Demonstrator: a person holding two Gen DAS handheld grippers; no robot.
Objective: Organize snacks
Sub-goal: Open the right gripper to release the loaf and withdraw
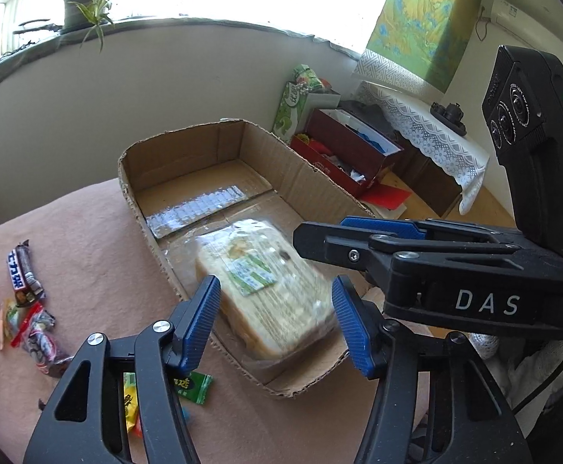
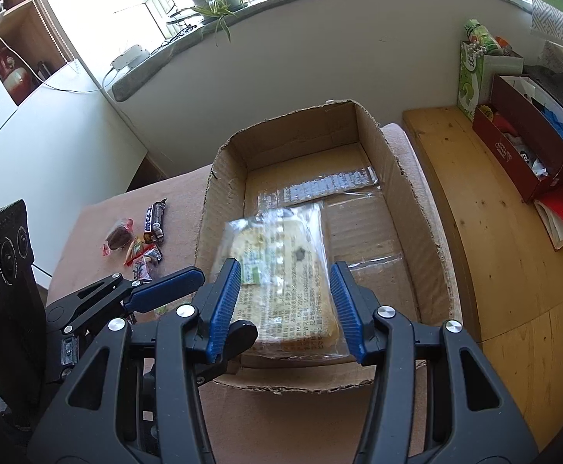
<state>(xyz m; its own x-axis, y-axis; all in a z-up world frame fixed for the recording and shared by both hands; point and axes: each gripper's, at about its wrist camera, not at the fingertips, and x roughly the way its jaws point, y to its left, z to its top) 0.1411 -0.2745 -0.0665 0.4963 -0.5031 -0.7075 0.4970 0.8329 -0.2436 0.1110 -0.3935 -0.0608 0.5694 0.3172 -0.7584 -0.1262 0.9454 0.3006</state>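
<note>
While angled down over box, both grippers flank bread pack.

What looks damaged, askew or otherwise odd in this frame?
The cardboard box has ragged, torn rims with its flaps cut away. The bagged bread lies askew inside it, at the near end. The small snacks lie scattered on the cloth beside the box. Nothing is spilled.

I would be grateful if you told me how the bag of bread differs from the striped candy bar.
The bag of bread lies inside the cardboard box; the candy bar lies on the pink cloth outside it. The bread is far bigger and in clear plastic; the bar's wrapper is dark and opaque. Both are sealed snacks.
</note>
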